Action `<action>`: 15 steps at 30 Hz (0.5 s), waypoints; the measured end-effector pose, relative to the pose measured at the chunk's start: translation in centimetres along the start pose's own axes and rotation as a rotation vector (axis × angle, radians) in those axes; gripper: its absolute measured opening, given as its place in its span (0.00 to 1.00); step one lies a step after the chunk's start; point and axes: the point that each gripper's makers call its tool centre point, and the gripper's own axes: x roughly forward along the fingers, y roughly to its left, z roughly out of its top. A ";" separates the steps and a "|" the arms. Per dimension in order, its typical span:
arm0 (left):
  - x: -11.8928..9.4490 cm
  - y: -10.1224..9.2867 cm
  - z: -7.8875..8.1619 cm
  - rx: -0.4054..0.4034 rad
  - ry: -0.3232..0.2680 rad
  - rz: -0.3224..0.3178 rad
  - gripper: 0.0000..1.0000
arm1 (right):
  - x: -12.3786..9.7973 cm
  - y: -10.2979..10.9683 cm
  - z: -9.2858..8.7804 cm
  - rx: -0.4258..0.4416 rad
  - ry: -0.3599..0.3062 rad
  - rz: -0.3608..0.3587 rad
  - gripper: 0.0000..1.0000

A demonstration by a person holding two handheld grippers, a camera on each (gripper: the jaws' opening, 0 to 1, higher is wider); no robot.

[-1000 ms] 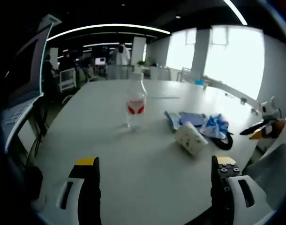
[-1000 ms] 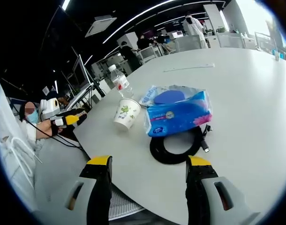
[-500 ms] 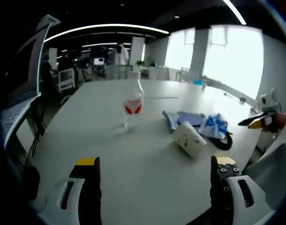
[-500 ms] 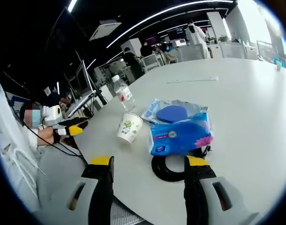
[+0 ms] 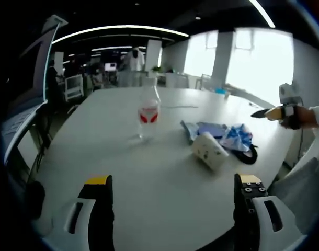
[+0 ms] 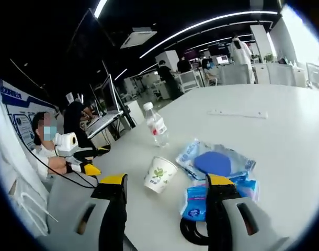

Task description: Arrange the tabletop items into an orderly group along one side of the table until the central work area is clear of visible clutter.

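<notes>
Open-plan office, desks [image 6: 104, 123], ceiling strip lights [image 5: 117, 31]

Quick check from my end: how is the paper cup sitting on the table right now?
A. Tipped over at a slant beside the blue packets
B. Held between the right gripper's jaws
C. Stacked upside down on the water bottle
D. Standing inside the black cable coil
A: the paper cup leans at a slant on the white table, next to the blue packets, apart from the water bottle.

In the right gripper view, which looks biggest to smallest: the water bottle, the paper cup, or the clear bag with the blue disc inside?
1. Clear bag with the blue disc, widest.
2 and 3. Paper cup and water bottle: look close in size. The bottle stands farther away, so I won't rank them.
</notes>
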 end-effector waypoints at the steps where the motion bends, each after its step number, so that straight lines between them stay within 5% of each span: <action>1: 0.0 0.0 0.1 0.000 -0.003 -0.001 0.93 | 0.3 0.0 0.1 -0.010 0.010 0.008 0.58; 11: -0.4 0.0 0.3 0.000 -0.016 -0.006 0.93 | 3.6 0.2 1.0 -0.100 0.088 0.087 0.58; 15: -0.3 -0.3 0.4 0.009 -0.016 -0.017 0.93 | 5.6 0.5 1.7 -0.067 0.094 0.134 0.56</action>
